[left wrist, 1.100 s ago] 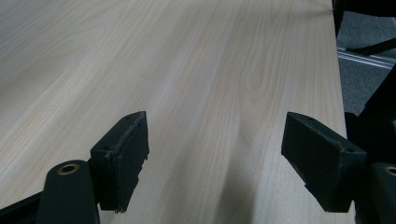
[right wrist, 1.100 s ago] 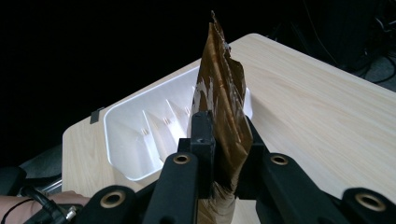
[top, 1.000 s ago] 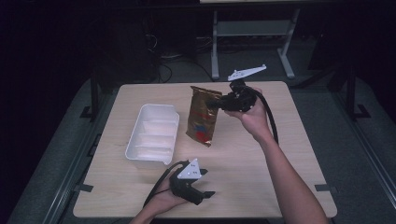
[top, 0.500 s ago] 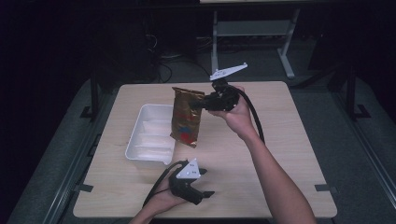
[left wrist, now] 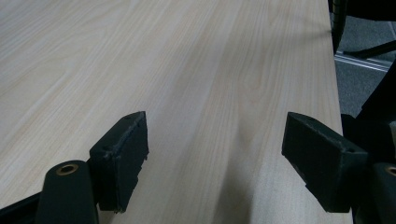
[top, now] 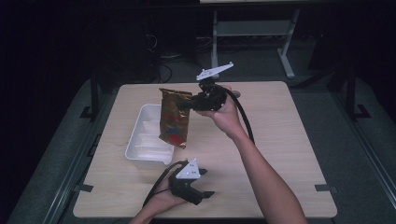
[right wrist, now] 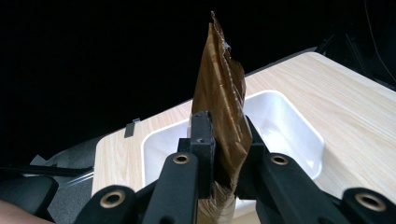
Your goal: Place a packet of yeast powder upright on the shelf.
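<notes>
The right gripper (top: 189, 104) is hanging the bag (top: 173, 117), fingers clamped on its top edge, over the tray's (top: 140, 153) right rim, so it should be lowering it centred before releasing, while the left gripper (top: 201, 195) is resting on the worktop (top: 280, 140), fingers apart.

Right gripper (top: 186, 104): raised above the table on an outstretched forearm, jaws clamped tight.
Left gripper (top: 201, 195): low at the near edge, jaws spread wide, hand (top: 161, 199) underneath.
</notes>
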The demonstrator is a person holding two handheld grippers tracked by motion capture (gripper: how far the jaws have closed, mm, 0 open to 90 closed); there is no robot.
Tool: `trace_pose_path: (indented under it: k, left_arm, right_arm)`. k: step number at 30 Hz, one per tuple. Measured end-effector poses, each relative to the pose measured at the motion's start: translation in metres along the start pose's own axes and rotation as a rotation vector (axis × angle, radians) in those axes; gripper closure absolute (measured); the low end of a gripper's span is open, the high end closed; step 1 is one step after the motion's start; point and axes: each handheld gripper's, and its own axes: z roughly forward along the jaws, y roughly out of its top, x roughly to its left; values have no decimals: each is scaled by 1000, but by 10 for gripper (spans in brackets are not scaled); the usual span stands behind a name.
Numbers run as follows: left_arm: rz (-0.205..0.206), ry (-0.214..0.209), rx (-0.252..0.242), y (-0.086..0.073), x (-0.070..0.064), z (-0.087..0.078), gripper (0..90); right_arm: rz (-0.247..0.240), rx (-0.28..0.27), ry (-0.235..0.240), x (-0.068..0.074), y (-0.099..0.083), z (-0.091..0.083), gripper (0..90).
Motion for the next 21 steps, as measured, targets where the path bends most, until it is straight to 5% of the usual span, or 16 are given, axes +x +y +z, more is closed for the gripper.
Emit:
trace_pose_path:
  k: [21]
  left_arm:
    - [3, 3, -4, 0, 0, -2, 226]
  right_arm:
    - [-15, 32, 80, 11, 6, 47, 810]
